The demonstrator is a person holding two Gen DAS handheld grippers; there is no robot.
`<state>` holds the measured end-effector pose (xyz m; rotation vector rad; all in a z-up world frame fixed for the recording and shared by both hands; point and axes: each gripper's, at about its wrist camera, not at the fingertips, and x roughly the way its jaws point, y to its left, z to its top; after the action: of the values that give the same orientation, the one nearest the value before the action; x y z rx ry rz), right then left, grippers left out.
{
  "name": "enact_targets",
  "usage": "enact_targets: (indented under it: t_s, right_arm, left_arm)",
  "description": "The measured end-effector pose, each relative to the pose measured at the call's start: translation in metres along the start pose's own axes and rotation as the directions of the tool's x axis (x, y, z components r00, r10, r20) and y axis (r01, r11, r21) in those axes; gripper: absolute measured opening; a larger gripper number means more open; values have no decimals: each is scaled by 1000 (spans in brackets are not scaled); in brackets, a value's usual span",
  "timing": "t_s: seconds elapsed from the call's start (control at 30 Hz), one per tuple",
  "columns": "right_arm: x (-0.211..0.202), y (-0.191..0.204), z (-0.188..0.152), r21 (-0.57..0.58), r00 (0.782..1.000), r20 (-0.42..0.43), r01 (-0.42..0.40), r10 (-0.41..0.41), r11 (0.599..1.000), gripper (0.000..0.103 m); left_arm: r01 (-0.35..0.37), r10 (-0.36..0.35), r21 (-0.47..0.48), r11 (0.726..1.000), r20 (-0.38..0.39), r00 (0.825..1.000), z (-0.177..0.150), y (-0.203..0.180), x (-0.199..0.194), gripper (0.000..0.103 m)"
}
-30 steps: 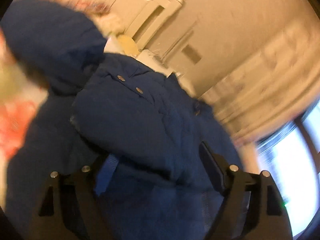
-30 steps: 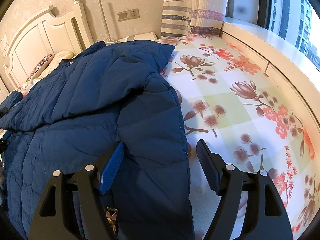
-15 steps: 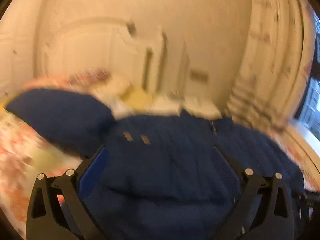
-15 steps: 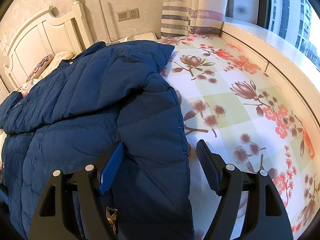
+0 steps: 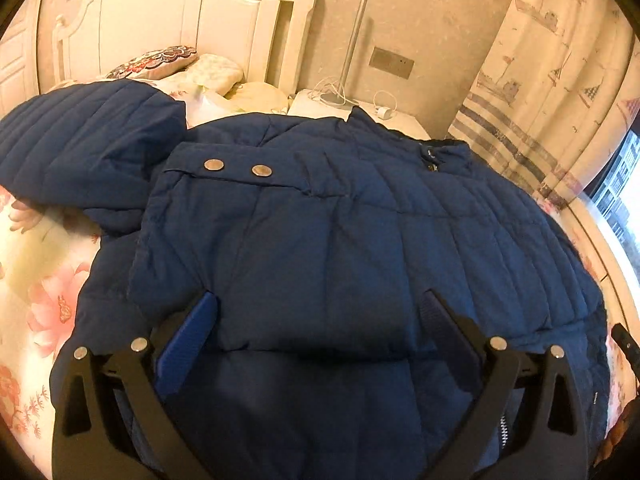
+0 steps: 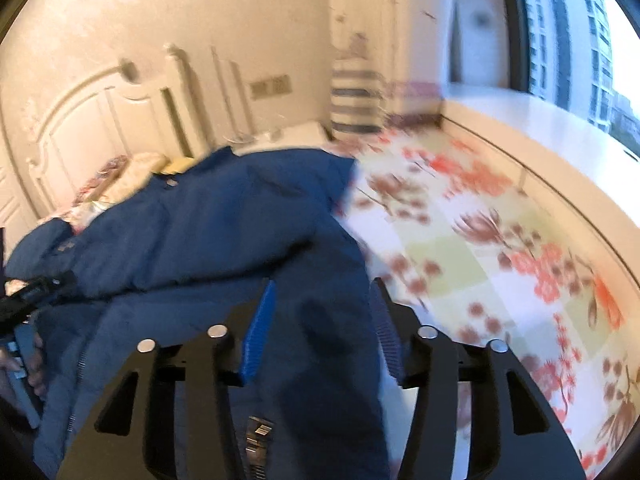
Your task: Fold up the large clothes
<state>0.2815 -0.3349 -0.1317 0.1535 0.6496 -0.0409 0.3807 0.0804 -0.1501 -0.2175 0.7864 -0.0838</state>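
Over the jacket (image 5: 320,240), the left hand-held gripper (image 5: 316,312) tilts downward, gaping.

i am counting one blue padded jacket (image 5: 340,240) lying on one flowered bedsheet (image 6: 500,248). two metal snaps (image 5: 214,165) are showing side by side on its flap. i am seeing two grippers: the left gripper (image 5: 318,320) and the right gripper (image 6: 322,320), each carrying two fingers. one white headboard (image 5: 180,20) is standing behind, with what i am taking to be two pillows (image 5: 160,58) against it, though the heap is partly hidden. i am making out one lamp pole (image 5: 352,44), one wall plate (image 5: 391,63), one nightstand (image 5: 400,122), one patterned curtain (image 5: 552,80) and one window (image 6: 580,48).
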Motion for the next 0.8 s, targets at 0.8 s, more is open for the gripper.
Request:
enact_targets:
  t_s: [0.8]
  right_arm:
    - [61, 29, 49, -20, 994, -88, -62, 60, 998, 18]
  left_arm:
    - [101, -90, -54, 993, 179, 980, 2, 1, -27, 101]
